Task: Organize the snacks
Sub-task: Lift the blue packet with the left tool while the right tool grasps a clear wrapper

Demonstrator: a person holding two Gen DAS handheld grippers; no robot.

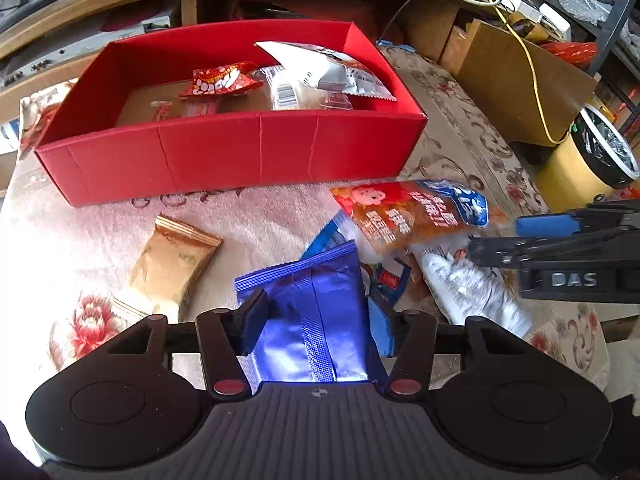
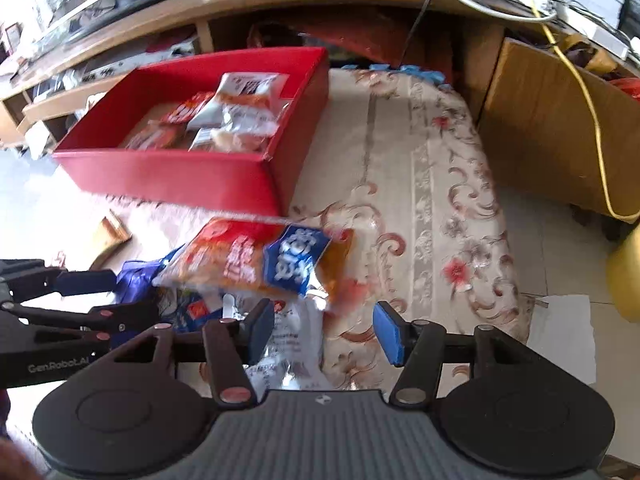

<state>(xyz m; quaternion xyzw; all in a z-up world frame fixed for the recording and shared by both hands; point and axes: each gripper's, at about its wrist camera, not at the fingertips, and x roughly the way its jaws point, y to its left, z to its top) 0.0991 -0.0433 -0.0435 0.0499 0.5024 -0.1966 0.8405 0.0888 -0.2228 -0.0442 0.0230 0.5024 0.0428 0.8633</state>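
A red box (image 1: 240,156) (image 2: 176,178) stands on the flowered cloth and holds several snack packets (image 1: 320,76) (image 2: 236,116). My left gripper (image 1: 320,320) has its jaws wide around a blue foil packet (image 1: 316,312), not closed on it; it shows in the right wrist view (image 2: 92,284). My right gripper (image 2: 324,328) is open above a white packet (image 2: 292,340) (image 1: 468,284); it shows in the left wrist view (image 1: 520,236). An orange and blue pouch (image 1: 416,208) (image 2: 260,256) lies on the pile. A gold wafer packet (image 1: 172,264) (image 2: 112,232) lies to the left.
A low wooden shelf unit (image 1: 192,4) with cables stands behind the box. A cardboard box (image 1: 520,76) (image 2: 548,124) and a yellow bin (image 1: 588,160) stand to the right, past the cloth's edge (image 2: 516,280). A white paper (image 2: 564,336) lies on the floor.
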